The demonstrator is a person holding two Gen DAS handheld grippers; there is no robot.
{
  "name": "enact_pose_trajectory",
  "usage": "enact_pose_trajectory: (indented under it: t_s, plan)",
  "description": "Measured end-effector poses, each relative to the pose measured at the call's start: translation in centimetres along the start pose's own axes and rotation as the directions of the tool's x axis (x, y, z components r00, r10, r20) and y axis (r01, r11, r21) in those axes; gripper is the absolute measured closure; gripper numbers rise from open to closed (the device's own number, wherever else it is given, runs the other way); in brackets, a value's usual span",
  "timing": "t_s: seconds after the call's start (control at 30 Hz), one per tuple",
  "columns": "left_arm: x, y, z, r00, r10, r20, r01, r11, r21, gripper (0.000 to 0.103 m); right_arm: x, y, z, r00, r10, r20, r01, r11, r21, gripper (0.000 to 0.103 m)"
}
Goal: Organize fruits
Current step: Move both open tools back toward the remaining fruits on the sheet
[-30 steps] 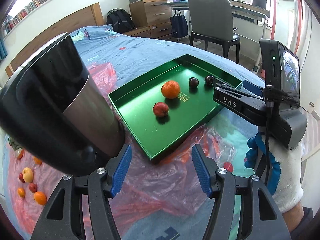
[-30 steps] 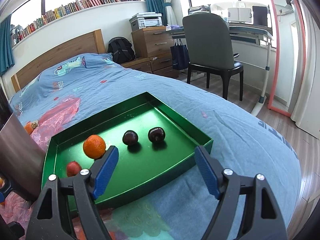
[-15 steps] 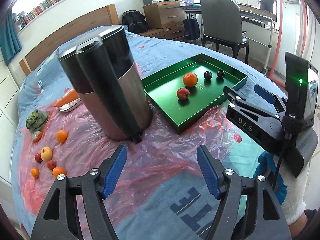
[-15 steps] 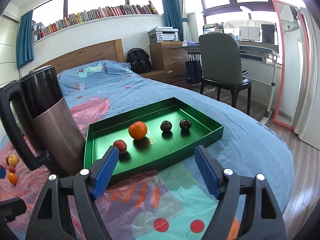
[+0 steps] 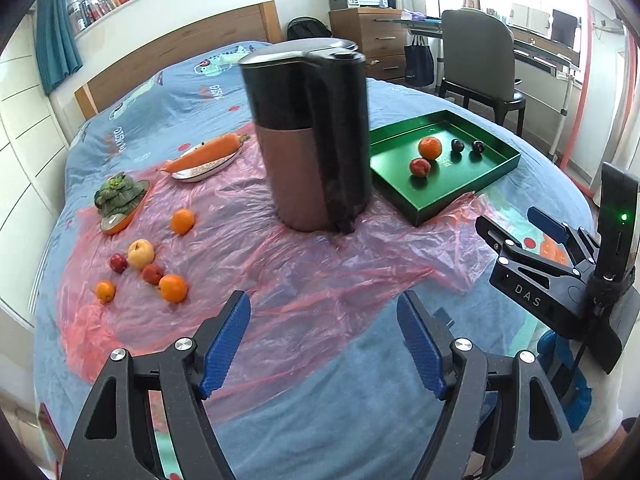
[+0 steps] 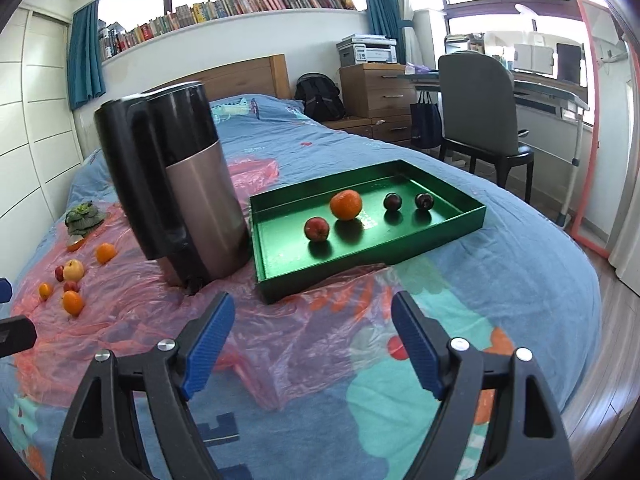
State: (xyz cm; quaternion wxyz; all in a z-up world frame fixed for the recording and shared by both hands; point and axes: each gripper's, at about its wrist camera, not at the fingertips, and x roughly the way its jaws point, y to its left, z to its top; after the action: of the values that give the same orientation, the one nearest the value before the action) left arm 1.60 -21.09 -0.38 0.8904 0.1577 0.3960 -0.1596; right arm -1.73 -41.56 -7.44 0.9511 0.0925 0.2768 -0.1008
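Pulled well back from the kettle (image 5: 312, 136) compared with a second ago, when its dark body filled the left of the left wrist view; now seen whole and upright, with far more bed in sight. Left of the kettle, on the pink plastic sheet (image 5: 280, 280): a plate of greens (image 5: 118, 200), a carrot on a dish (image 5: 206, 156) with its long axis slanting, leafy tip toward the kettle, and a loose cluster of fruit (image 5: 142, 270) — oranges, a pale apple, small red ones. Just right of the kettle, nearly touching its base, a green tray (image 6: 460, 220), long axis running away to the right, holding a red apple (image 6: 317, 229), an orange (image 6: 346, 204) and two dark plums (image 6: 408, 201) in a row along that axis. Underneath, a blue patterned bedspread (image 6: 500, 280); behind the kettle a wooden headboard, a shelf of books, a drawer unit, a grey chair (image 6: 476, 108) at a desk. Left gripper (image 5: 326, 340) nearer than the kettle, jaws opening, nothing between the blue pads. Right gripper (image 6: 310, 340) to the kettle's right, jaws spread wide, empty, over sheet and bedspread.
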Motion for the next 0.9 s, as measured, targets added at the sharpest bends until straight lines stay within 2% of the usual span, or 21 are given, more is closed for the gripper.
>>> enact_pose_trajectory:
  t_s: [0.13,0.33,0.5,0.67,0.8,0.9]
  plan:
    - [-1.4,3.6,-2.0,0.999,0.048,-0.003,-0.049,0.997,-0.059,0.032,-0.6,3.0,-0.9,0.999,0.042,-0.027,-0.043,0.998,-0.04,0.0]
    - [-3.0,8.7,-6.7,0.991,0.129,-0.038,-0.134,0.981,-0.139,0.032,-2.3,8.8,-2.7,0.984,0.159,-0.076,-0.167,0.978,-0.124,0.0]
    - [-4.3,12.9,-10.9,0.978,0.19,-0.086,-0.204,0.956,-0.212,0.032,-3.7,14.2,-4.2,0.953,0.27,-0.139,-0.295,0.931,-0.215,0.0]
    - [-5.9,16.4,-14.4,0.964,0.236,-0.12,-0.261,0.923,-0.283,0.032,-5.1,18.9,-5.6,0.91,0.359,-0.205,-0.408,0.863,-0.299,0.0]
    - [-6.8,18.3,-16.9,0.958,0.253,-0.136,-0.284,0.904,-0.32,0.032,-6.0,21.6,-6.8,0.884,0.394,-0.252,-0.463,0.812,-0.355,0.0]
    - [-6.5,19.4,-18.3,0.957,0.245,-0.155,-0.284,0.897,-0.339,0.032,-6.3,22.5,-7.4,0.873,0.397,-0.283,-0.482,0.791,-0.377,0.0]
